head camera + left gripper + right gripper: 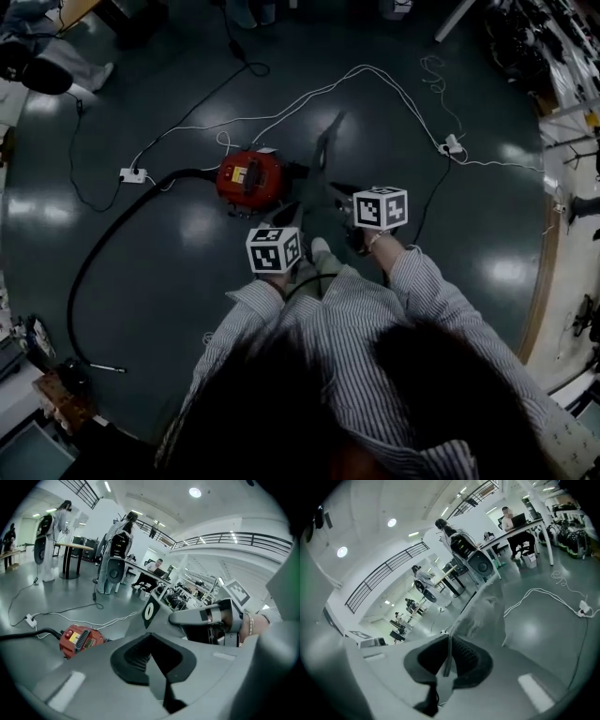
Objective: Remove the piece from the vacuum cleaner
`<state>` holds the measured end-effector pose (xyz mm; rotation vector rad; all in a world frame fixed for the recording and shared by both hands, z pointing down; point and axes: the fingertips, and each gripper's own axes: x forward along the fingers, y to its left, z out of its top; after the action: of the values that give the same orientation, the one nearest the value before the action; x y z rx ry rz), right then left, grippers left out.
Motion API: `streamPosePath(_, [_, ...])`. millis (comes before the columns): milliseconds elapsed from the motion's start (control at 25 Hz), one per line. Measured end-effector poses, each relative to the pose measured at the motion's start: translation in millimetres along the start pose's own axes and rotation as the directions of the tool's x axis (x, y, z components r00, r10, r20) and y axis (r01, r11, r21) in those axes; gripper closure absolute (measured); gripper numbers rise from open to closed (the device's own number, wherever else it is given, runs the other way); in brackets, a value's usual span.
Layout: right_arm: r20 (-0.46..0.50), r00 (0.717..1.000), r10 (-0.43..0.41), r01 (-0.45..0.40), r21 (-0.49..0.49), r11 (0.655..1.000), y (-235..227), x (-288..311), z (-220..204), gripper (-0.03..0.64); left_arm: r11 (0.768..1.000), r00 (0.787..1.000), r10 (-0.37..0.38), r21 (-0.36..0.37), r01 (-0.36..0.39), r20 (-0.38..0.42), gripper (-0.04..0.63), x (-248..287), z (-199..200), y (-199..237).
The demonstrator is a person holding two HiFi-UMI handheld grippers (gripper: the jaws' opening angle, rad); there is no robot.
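Observation:
The red vacuum cleaner point(248, 176) sits on the dark floor, also in the left gripper view point(77, 639), with its black hose point(103, 253) curving away to the left. A thin grey piece point(325, 150) is lifted clear of it, to its right. My left gripper point(289, 214) is shut on one edge of this piece point(154, 616), which bears a black label. My right gripper point(343, 193) is shut on another edge, where the piece point(485, 611) looks like a pale thin sheet. The right gripper point(206, 618) also shows just beyond the piece in the left gripper view.
White cables point(375, 80) loop over the floor behind the vacuum, with a power strip point(133, 174) at the left and a plug block point(452, 145) at the right. Cluttered benches line the right edge point(562, 56). People stand near desks point(75, 550) in the background.

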<state>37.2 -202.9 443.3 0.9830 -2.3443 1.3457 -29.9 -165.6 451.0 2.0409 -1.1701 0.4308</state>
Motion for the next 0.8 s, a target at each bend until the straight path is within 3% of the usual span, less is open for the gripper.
streamPosePath(160, [0.037,0.998,0.042,-0.043,0.015,0.999,20.6,-12.1,6.6,0.592,1.000,0.999,0.006,0.004,-0.006,0.033,0.589,-11.2,21.3,-6.4])
streamPosePath(360, [0.063,0.997,0.039,-0.041,0.026,0.999,26.6,-14.3,7.1,0.592,0.996,0.999,0.007,0.092,-0.012,0.046,0.589,-11.6,33.6,-13.5])
streamPosePath(800, [0.048,0.999,-0.002,0.004,-0.027,1.000,33.6,-22.1,-4.2,0.592,0.996,0.999,-0.010,0.094,0.006,0.045,0.589,-15.8,34.6,-12.9])
